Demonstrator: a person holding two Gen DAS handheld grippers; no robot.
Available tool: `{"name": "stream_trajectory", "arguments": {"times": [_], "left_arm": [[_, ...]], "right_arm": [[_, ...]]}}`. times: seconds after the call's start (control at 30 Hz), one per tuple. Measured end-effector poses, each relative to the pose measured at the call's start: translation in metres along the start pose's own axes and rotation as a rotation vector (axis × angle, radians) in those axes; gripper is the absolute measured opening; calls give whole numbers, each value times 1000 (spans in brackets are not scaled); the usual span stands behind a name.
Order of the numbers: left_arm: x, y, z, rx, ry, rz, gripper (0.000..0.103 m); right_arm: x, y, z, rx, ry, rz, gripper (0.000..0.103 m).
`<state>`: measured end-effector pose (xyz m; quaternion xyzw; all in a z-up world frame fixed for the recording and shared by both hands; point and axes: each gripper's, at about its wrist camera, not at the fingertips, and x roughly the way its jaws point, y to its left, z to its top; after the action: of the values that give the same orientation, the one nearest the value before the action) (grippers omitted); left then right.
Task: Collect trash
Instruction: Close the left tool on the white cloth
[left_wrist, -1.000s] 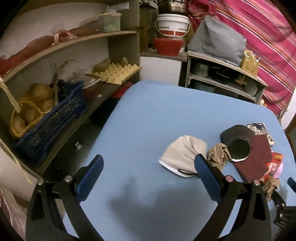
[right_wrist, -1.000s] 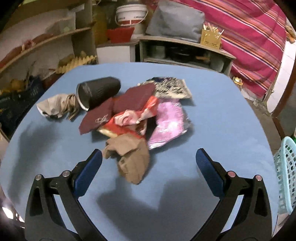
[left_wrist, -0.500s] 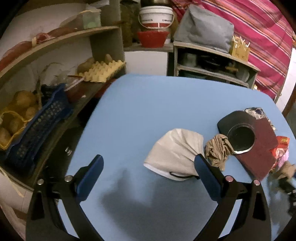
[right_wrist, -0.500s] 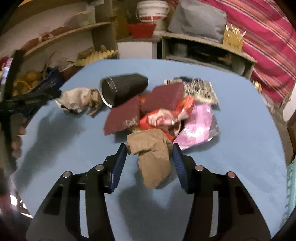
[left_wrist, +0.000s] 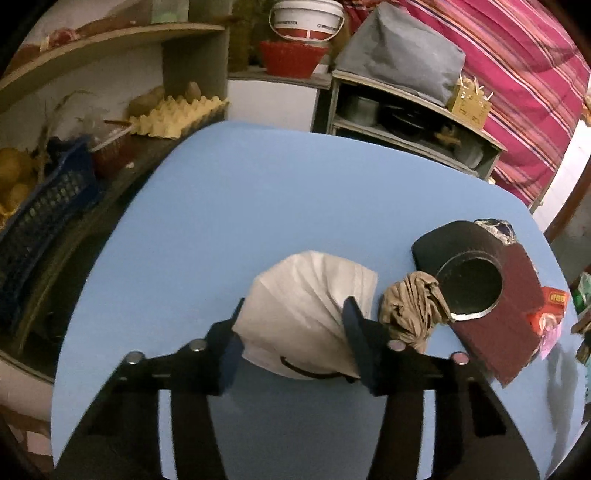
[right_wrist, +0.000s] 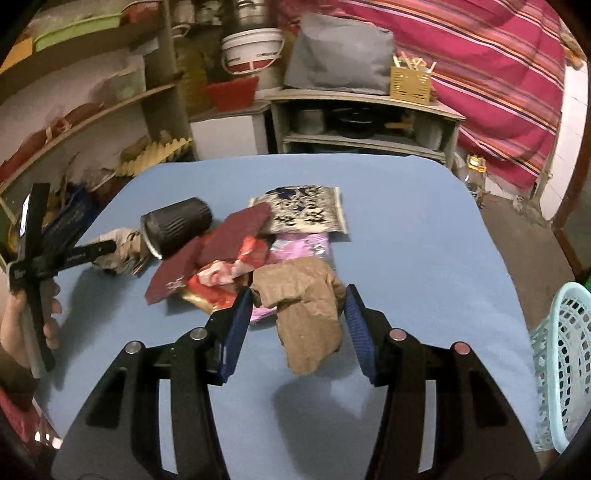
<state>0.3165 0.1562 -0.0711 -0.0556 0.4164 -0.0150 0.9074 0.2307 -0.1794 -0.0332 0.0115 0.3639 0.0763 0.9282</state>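
Between the fingers of the right gripper (right_wrist: 298, 310) hangs a brown paper scrap (right_wrist: 304, 306), pinched and lifted clear of the blue table (right_wrist: 406, 229). The left gripper (left_wrist: 293, 325) has its fingers narrowed around a white mask (left_wrist: 306, 314). Lift straight up so neighbouring wrappers stay put; the mesh basket (right_wrist: 561, 354) waits at right, cluttered shelves behind.

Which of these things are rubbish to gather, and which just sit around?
Rubbish to gather: white pleated face mask, brown crumpled paper, black paper cup, red wrapper, pink wrapper.

Just sitting around: egg tray, white bucket, pale blue basket.
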Motion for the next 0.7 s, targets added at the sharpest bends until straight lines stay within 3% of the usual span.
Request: {"name": "stream_trajectory", "arguments": {"times": [0.13,0.33,0.5,0.7], "left_arm": [[-6,-2,0,17,-2,10,15],[-28,-2,2,36,-36,79,10],[-48,-9,7,42,-76,91,9],[-89,-46,14,101,-196,122,9]], "right_arm": [[-6,-13,2,36,-14,-5,51],[-20,-35,3,59,-45,-39,51],[-34,-61,1,93,-66,-55,51],[-55,-89,0,126,-103,-90,51]]}}
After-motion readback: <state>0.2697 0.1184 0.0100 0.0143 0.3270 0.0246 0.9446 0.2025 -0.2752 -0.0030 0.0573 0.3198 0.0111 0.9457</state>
